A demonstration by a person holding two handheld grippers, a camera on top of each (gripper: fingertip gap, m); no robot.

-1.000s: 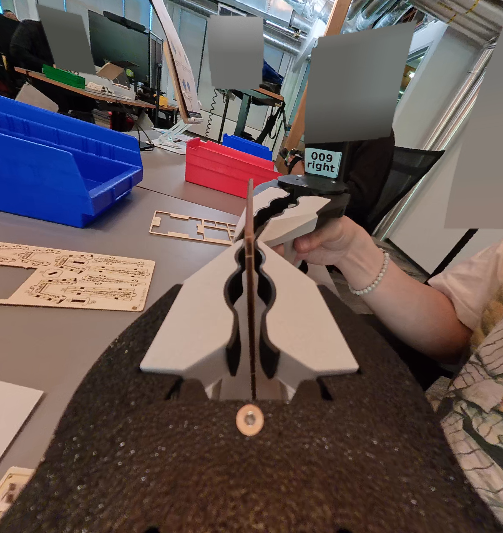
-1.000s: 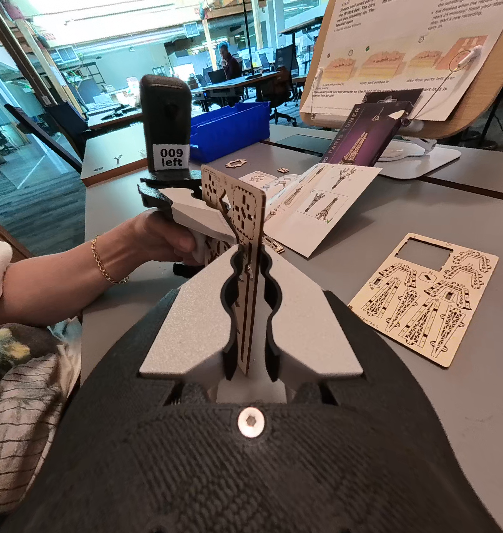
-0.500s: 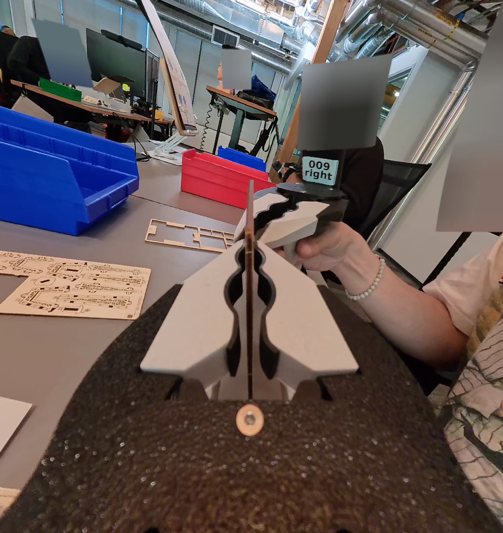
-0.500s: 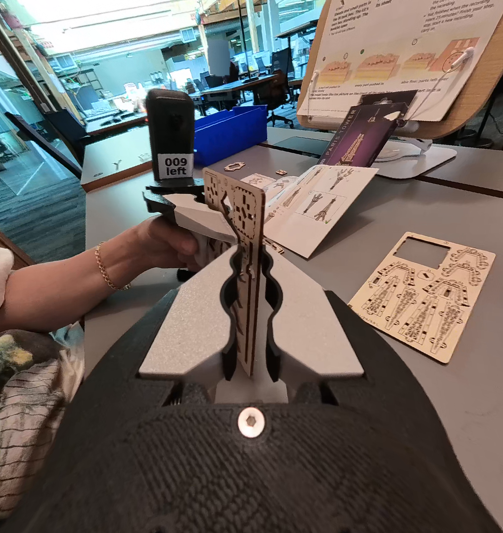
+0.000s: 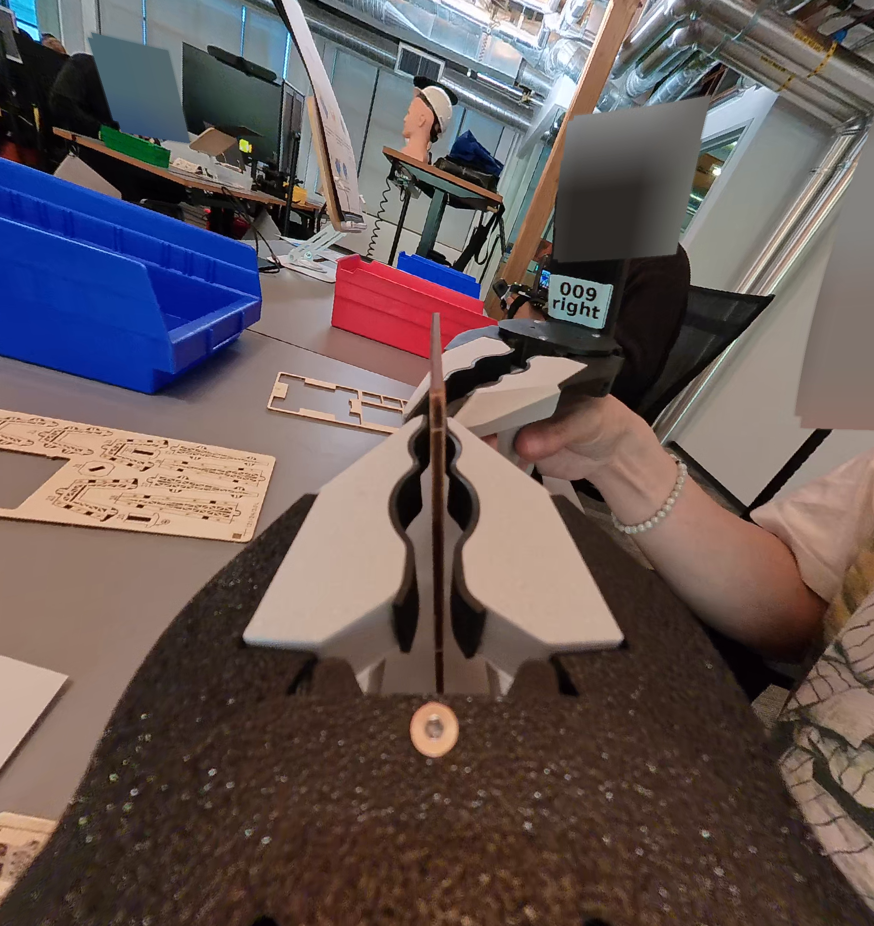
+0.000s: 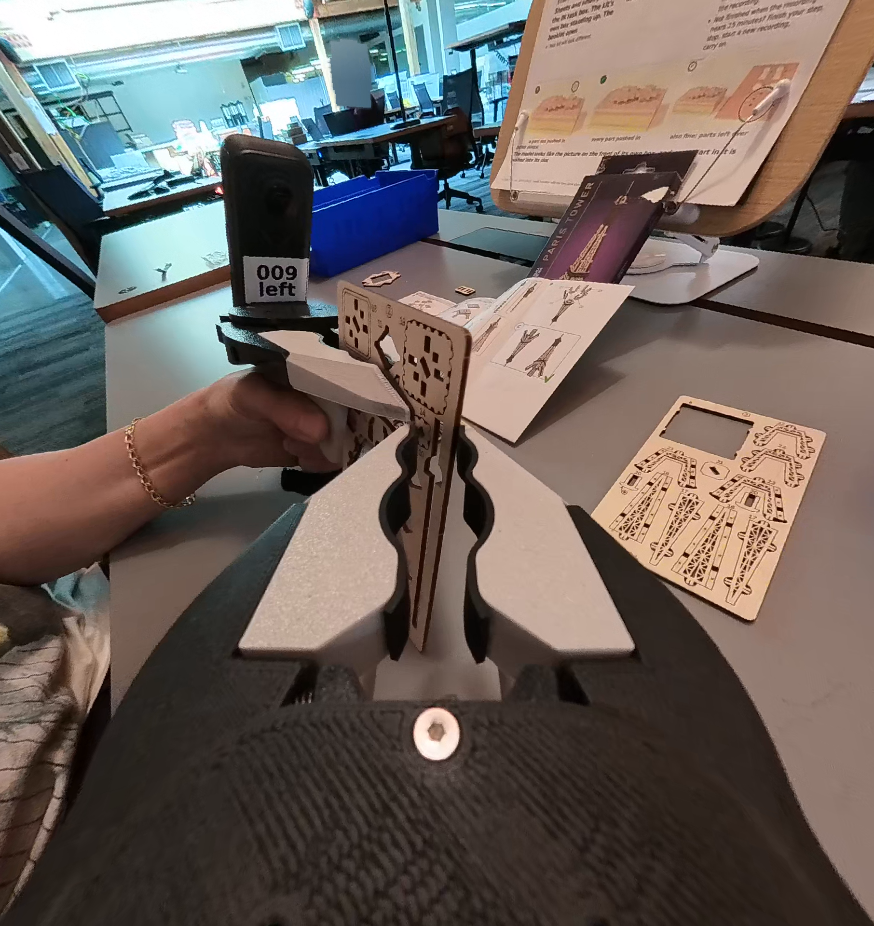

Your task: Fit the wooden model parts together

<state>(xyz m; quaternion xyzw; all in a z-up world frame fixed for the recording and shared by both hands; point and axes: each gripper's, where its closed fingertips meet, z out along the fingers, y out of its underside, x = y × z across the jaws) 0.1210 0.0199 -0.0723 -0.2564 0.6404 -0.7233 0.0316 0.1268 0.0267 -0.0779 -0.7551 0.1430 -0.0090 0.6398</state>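
Between both claws' closed fingers, 1 upright wooden sheet (image 6: 427, 401), edge-on.

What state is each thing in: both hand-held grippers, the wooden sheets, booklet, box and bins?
Left hand-held gripper: shut on the held wooden sheet.
Right hand-held gripper: shut on the same sheet.
Held wooden sheet: upright, lifted off the table, some parts already punched out.
Flat wooden sheet: flat on table, one rectangular cutout.
Emptied frame: flat, mostly punched out.
Instruction booklet: open.
Model box: standing, leaning.
Blue bin: upright.
Red bin: upright.
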